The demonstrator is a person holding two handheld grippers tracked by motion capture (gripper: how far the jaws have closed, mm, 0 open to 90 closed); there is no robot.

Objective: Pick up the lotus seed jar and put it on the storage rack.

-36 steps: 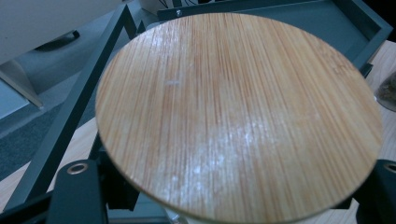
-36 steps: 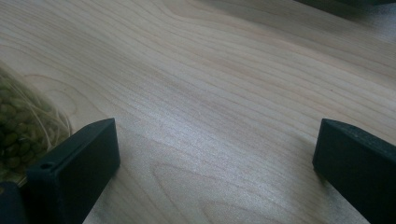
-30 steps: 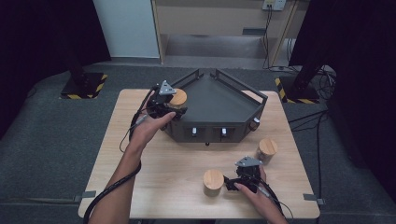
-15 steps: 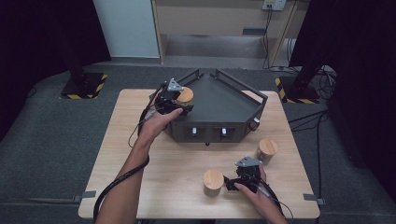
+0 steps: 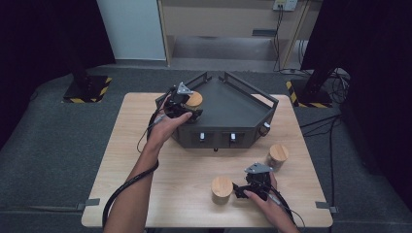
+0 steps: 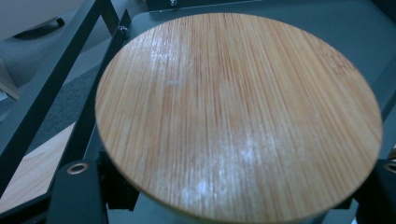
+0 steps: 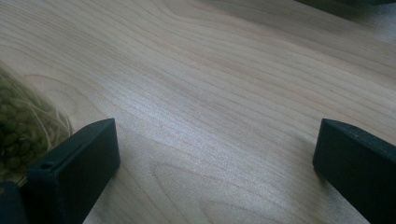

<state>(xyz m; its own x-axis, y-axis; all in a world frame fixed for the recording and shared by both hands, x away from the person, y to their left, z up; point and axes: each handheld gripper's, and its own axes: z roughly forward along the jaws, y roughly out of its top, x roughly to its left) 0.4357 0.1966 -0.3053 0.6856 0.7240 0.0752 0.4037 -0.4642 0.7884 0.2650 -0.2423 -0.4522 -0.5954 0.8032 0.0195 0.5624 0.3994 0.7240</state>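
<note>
Overhead, left gripper (image 5: 187,108) fingers grip bamboo-lidded jar (image 5: 194,100) above dark tray (image 5: 243,104); right gripper (image 5: 243,189) fingers spread; no legible writing.

The tabletop (image 5: 145,145) is pale wood with a fine, wavy grain. At its far edge stands a dark grey metal tray (image 5: 238,104) with two small white marks on its front wall. The lid (image 6: 238,116) in the left tongs (image 5: 187,108) is warm honey bamboo, striped lengthwise and dusted with whitish patches. Both tongs are black; the right tongs (image 7: 215,154) show matte black jaws. Two jars near the tabletop's near right corner have light wooden lids (image 5: 222,185). One jar (image 7: 21,126) holds olive-green bits.
</note>
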